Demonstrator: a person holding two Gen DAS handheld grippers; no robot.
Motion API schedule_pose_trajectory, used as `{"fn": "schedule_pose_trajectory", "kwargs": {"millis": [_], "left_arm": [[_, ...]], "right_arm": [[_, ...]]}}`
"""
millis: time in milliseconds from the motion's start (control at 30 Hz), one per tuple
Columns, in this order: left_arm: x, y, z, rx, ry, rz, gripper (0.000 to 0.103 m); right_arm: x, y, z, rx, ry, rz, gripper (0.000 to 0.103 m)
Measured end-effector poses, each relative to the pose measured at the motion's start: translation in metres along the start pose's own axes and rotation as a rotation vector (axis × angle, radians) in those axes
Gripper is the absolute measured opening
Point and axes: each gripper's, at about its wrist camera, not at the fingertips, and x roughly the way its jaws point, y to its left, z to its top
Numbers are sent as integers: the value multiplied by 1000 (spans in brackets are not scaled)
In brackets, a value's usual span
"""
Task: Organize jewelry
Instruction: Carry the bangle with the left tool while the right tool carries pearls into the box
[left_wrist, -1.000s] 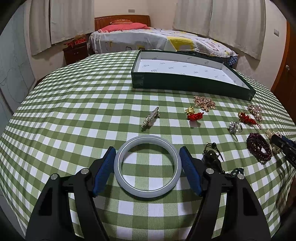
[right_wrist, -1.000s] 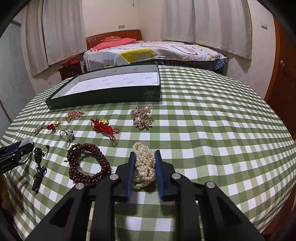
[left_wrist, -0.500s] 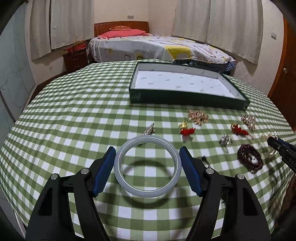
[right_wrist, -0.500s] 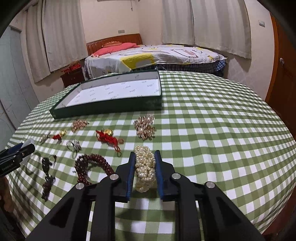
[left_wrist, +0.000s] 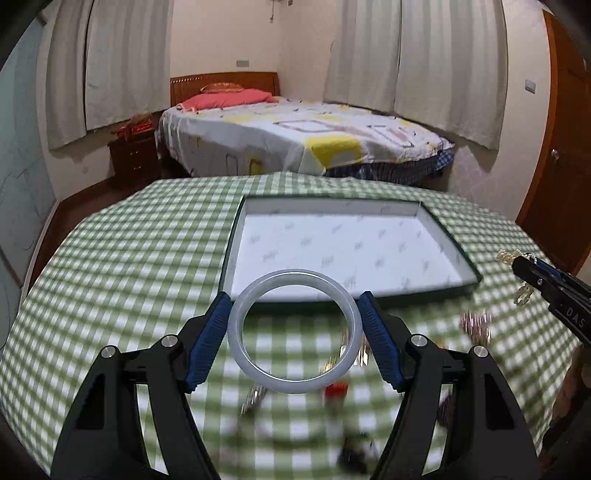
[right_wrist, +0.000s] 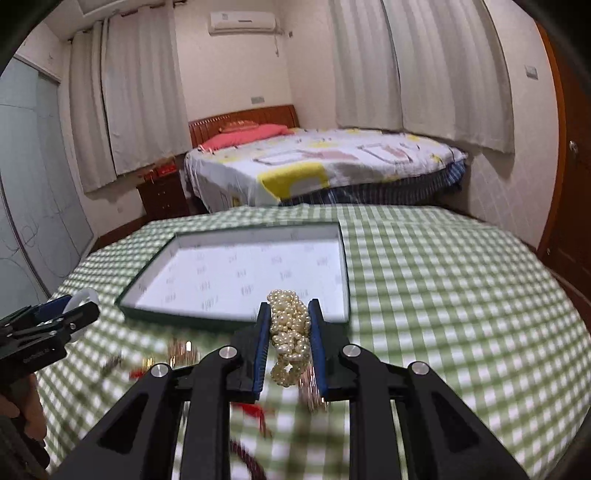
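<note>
Left wrist view: our left gripper (left_wrist: 293, 334) clamps a pale bangle (left_wrist: 293, 330), held in the air above the checked tablecloth (left_wrist: 129, 258), w/ blurred jewelry below. Right wrist view: right gripper (right_wrist: 289, 339) squeezes a pearl bracelet (right_wrist: 290, 332), also off the cloth. Beyond both, the open green tray (right_wrist: 345, 258), white-lined; bed (right_wrist: 325, 162) behind.

Warm indoor light was even; the checked counter (left_wrist: 147, 258) blurred with motion, and fisheye edges bent and darkened.
</note>
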Motion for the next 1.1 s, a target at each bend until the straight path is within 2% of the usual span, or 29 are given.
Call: {"fn": "schedule_pose_trajectory", "kwargs": {"millis": [133, 233, 500, 833, 1100], "left_arm": [[32, 0, 28, -31, -6, -16, 69], [61, -2, 41, -23, 2, -13, 69], [132, 0, 31, -4, 132, 8, 69], [158, 8, 18, 1, 213, 32, 69], [164, 7, 17, 16, 242, 43, 69]], "right_arm": [[31, -3, 23, 5, -5, 8, 21], [53, -6, 27, 15, 21, 17, 21], [111, -18, 10, 11, 168, 7, 22], [133, -24, 0, 15, 248, -1, 22], [134, -25, 1, -5, 257, -3, 23]]}}
